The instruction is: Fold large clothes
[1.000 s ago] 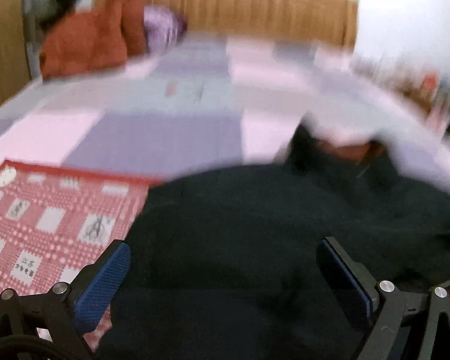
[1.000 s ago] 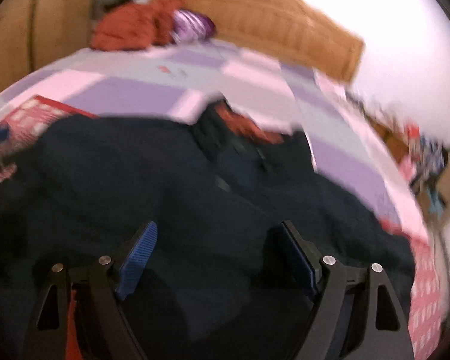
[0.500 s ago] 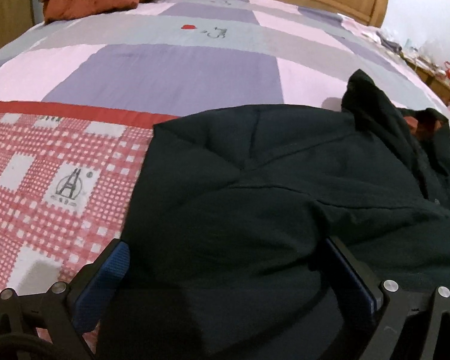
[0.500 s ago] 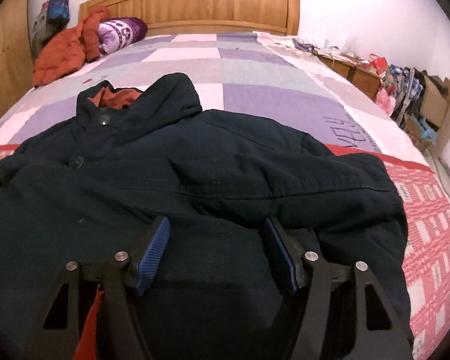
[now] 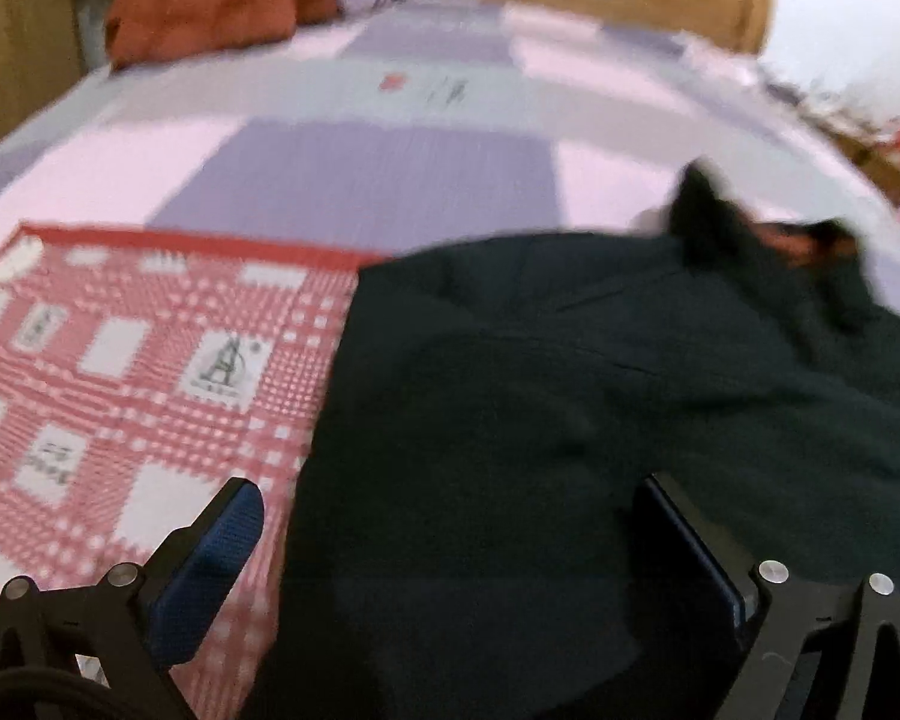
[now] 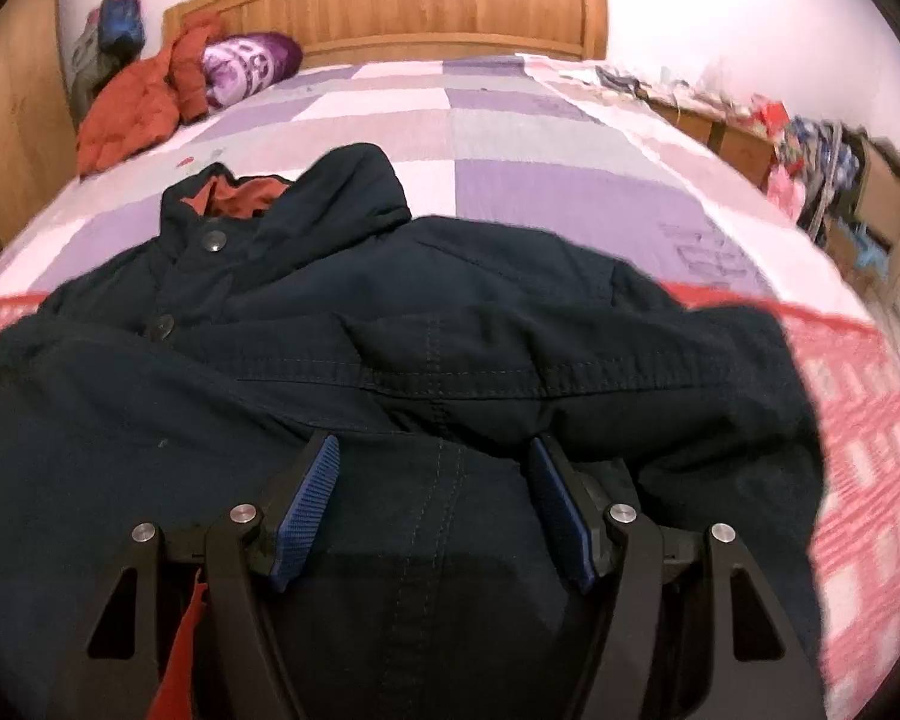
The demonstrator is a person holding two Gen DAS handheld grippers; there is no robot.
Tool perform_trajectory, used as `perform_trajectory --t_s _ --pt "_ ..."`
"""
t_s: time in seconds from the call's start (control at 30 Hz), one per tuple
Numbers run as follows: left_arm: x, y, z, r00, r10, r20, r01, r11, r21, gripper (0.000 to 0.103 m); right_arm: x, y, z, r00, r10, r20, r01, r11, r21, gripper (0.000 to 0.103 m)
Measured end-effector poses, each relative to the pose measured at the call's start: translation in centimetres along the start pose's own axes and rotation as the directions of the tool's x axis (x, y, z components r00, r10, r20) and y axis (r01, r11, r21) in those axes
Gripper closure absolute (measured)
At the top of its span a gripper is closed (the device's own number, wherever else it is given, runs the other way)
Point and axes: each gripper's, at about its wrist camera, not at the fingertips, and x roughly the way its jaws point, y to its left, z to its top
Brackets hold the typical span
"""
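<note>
A large dark navy jacket (image 6: 390,324) with an orange lining lies spread on the bed, collar toward the headboard; it also shows in the left wrist view (image 5: 570,390). My left gripper (image 5: 450,516) is open over the jacket's left edge, its left finger over the red checked sheet (image 5: 120,372). My right gripper (image 6: 435,468) is open, its blue pads either side of a seam on the jacket's lower part, with nothing clamped between them. The left wrist view is blurred.
The bed has a purple and pink patchwork cover (image 6: 510,138) and a wooden headboard (image 6: 420,6). An orange coat (image 6: 144,102) and a purple pillow (image 6: 246,66) lie at the far left. Cluttered boxes (image 6: 840,180) stand right of the bed.
Both grippers have stayed open. The left view has drawn back a little and blurred. The right gripper has moved closer over the jacket's lower part.
</note>
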Motion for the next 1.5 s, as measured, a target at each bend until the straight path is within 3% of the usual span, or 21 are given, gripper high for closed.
perform_trajectory --t_s 0.03,0.07,0.13,0.23,0.3,0.4,0.43,0.5,0.63,0.73,0.87,0.93,1.03,1.1,1.2,1.37,1.5 --pt "-1.4 -0.4 -0.7 1.000 -0.022 0.022 0.021 1.000 0.022 0.001 -1.4 0.7 -0.1 0.997 -0.069 0.031 0.070 0.997 -0.030 0.035" --pt "-2.3 -0.9 -1.6 0.999 -0.046 0.029 0.044 0.998 0.039 0.001 -2.9 1.3 -0.4 0.994 -0.082 0.078 0.086 0.995 -0.049 0.034" --pt "-2.6 -2.0 -3.0 0.998 -0.067 0.013 0.066 0.995 0.074 0.001 -6.3 3.5 -1.2 0.987 -0.004 0.160 0.020 0.995 -0.102 0.033" --pt "-2.0 -2.8 -4.5 0.999 -0.033 0.007 0.032 0.993 0.116 0.000 -8.1 7.1 -2.9 0.986 0.097 0.136 -0.063 0.970 -0.235 0.033" --pt "-1.6 -2.1 -4.7 0.999 -0.044 0.003 0.043 0.995 0.092 0.000 -7.4 7.5 -4.5 0.993 0.065 0.096 -0.035 0.959 -0.282 0.033" --pt "-1.9 -1.1 -5.0 1.000 -0.011 0.008 0.011 0.995 0.099 0.000 -6.4 1.2 -6.4 0.999 -0.003 0.046 0.007 0.996 -0.086 0.034" --pt "-2.0 -0.8 -5.1 1.000 -0.009 0.004 0.008 0.994 0.109 0.000 -6.5 -1.6 -7.0 0.994 -0.105 0.027 0.106 0.994 -0.022 0.034" --pt "-2.2 -0.5 -5.5 1.000 -0.006 -0.002 0.006 0.994 0.110 0.000 -6.6 -5.7 -8.3 0.998 -0.065 -0.001 0.065 0.993 0.102 0.030" --pt "-3.3 -0.3 -6.3 1.000 0.027 0.001 -0.027 0.996 0.086 0.000 -6.1 -5.2 -8.5 0.996 -0.093 -0.007 0.093 0.996 -0.008 0.029" --pt "-3.9 0.0 -7.5 0.999 0.043 -0.021 -0.041 0.996 0.073 0.000 -5.3 -6.4 -8.9 0.999 -0.050 -0.016 0.051 0.997 0.052 0.025" --pt "-4.0 1.1 -10.0 0.985 0.134 -0.107 -0.121 0.986 0.113 0.000 -5.4 -8.3 -9.0 0.998 0.054 -0.034 -0.048 0.986 0.160 0.025" --pt "-5.0 1.8 -11.1 0.986 0.125 -0.114 -0.111 0.987 0.115 0.000 -6.1 -9.1 -8.6 0.995 0.086 -0.043 -0.075 0.974 0.216 0.025" --pt "-7.4 2.4 -12.5 0.985 0.134 -0.106 -0.121 0.985 0.125 0.000 -8.5 -10.2 -9.2 0.998 0.052 -0.037 -0.040 0.964 0.262 0.025" --pt "-8.7 2.7 -13.4 0.985 0.130 -0.117 -0.116 0.986 0.119 0.000 -10.2 -11.0 -10.3 0.996 -0.038 -0.075 0.058 0.959 0.279 0.025" --pt "-11.1 2.8 -15.3 0.983 0.124 -0.138 -0.111 0.989 0.097 0.000 -13.0 -11.6 -12.2 0.994 -0.056 -0.094 0.082 0.949 0.303 0.025" --pt "-16.4 0.7 -19.9 0.983 0.115 -0.143 -0.101 0.990 0.097 0.000 -18.9 -5.5 -17.2 0.992 0.015 -0.123 0.001 0.991 0.134 0.025" --pt "-19.0 -2.7 -23.9 0.982 0.083 -0.170 -0.049 0.980 0.193 0.000 -21.6 2.0 -21.6 0.974 0.140 -0.177 -0.148 0.988 -0.035 0.025"
